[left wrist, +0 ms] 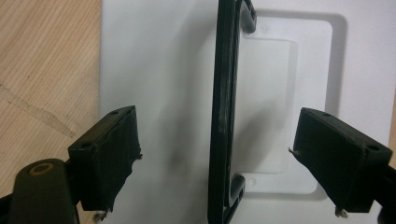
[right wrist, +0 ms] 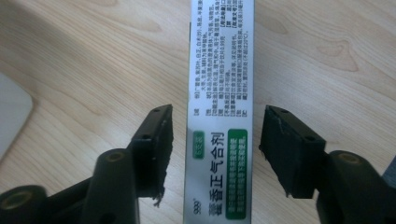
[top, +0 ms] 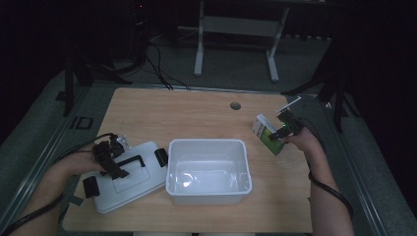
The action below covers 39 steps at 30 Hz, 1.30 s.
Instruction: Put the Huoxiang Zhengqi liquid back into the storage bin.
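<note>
At the left of the bench [top: 196, 115], the left gripper [top: 109, 156] hangs over the white lid [top: 129, 178], which lies flat just beside the open white tub [top: 208, 170]. Its jaws stand wide apart, one on each side of the lid's black handle [left wrist: 225, 112] — the handle's long axis runs straight along the gap between them, so closing would likely pinch it across its thin width. To the right of the tub, the right gripper [top: 286, 129] reaches a small medicine box [right wrist: 219, 107] resting on the wood. Those jaws are open too, flanking the box's narrow sides without touching — its length points away along them. Each hand is nearest its own object.
</note>
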Available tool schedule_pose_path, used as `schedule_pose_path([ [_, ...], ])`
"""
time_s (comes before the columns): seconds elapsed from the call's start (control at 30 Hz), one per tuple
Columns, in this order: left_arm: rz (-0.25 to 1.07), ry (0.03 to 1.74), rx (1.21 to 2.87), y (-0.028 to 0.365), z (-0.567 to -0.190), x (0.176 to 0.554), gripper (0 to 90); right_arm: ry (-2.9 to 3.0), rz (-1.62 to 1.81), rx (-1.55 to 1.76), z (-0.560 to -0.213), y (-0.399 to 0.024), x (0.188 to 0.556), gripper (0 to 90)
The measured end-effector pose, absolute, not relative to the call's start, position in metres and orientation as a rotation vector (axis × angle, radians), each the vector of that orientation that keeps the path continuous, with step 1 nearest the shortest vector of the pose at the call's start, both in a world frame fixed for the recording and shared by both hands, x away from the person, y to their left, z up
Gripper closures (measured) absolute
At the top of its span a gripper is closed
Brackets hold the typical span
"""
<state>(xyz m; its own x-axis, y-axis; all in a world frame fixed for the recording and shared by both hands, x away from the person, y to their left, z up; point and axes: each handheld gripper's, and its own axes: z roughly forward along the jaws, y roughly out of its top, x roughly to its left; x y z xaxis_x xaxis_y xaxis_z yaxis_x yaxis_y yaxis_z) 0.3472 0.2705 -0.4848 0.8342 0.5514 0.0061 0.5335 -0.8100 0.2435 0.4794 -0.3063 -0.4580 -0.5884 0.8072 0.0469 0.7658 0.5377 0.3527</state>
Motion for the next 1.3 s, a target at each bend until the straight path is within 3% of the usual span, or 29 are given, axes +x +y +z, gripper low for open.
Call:
schedule_pose_path([
  [0.53, 0.097, 0.825, 2.785, 0.267, -0.489, 0.348, 14.6, 2.692, 0.448, 1.389, -0.464, -0.294, 0.495, 52.2],
  [0.73, 0.089, 0.828, 2.790, 0.267, -0.490, 0.349, 14.6, 2.692, 0.412, 1.365, -0.465, -0.294, 0.496, 60.5],
  [1.3, 0.097, 0.831, 2.790, 0.269, -0.489, 0.347, 14.6, 2.694, 0.365, 1.313, -0.463, -0.291, 0.493, 63.3],
])
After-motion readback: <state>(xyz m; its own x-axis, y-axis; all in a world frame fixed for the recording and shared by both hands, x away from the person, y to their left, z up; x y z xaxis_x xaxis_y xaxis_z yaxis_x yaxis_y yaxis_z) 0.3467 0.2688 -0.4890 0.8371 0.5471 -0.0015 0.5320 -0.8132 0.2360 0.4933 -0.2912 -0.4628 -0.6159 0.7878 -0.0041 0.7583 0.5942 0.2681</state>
